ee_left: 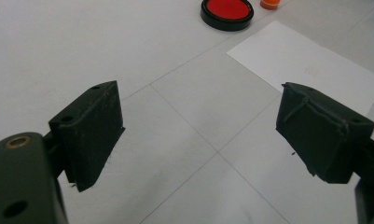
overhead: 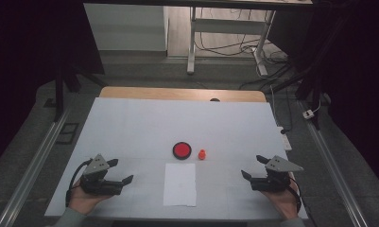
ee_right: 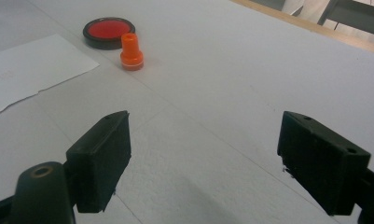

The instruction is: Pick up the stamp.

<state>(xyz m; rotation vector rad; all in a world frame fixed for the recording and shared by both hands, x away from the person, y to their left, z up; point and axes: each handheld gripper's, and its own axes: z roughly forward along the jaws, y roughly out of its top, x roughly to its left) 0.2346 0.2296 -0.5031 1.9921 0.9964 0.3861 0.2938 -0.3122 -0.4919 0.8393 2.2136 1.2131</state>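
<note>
Your left gripper (overhead: 122, 171) rests low over the near left part of the white-covered table (overhead: 130, 123), its jaws spread wide with nothing but bare surface between them, as the left gripper view shows. It sits well apart from everything you will need, so leave it parked there or bring it in only to steady the sheet.

Moving right, the white rectangular sheet of paper (overhead: 180, 184) lies flat near the front edge of the table, midway between your hands. Just beyond its far edge sits the round red ink pad in a black rim (overhead: 182, 150), lid off, and just beside that, on its right, stands the small orange plastic stamp (overhead: 202, 154), upright and apart from the pad.

Your right gripper (overhead: 252, 167) hovers over the near right part of the table, jaws likewise released and empty, aimed roughly toward the stamp in the right gripper view.

The step in hand looks like the reach for the stamp, and the right gripper is the nearer one. Come in level and low, straddle the narrow upper neck of the stamp rather than its wider base, and centre it between the pads before you squeeze. It is small and light, so a glancing touch could tip it toward the ink pad.
</note>
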